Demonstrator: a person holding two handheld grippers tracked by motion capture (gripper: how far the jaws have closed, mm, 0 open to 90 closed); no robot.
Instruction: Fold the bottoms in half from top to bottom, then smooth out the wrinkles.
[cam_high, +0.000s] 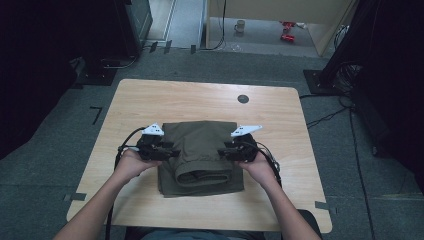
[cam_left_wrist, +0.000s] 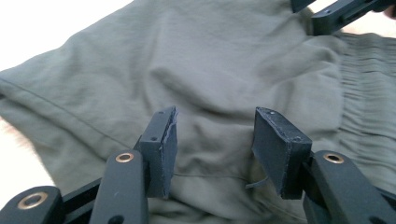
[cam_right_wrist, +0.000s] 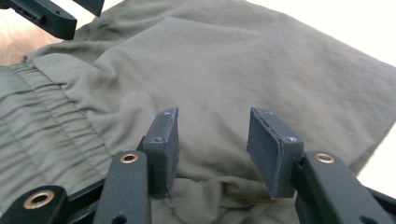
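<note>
Nearest the person, the folded olive-green cloth shorts with an elastic waistband (cam_high: 201, 157) lay flat mid-desk, waistband roll toward the near edge. The left hand-held gripper (cam_high: 172, 151) and right hand-held gripper (cam_high: 223, 152) flanked it, both released, jaws apart over cloth with nothing pinched, likely just letting go after a fold. Beyond lay the bare light wooden desk (cam_high: 200, 97).

the folded garment (cam_left_wrist: 224, 70) runs off both tongs views' edges; items on the far floor (cam_high: 287, 30) too small to tell.
</note>
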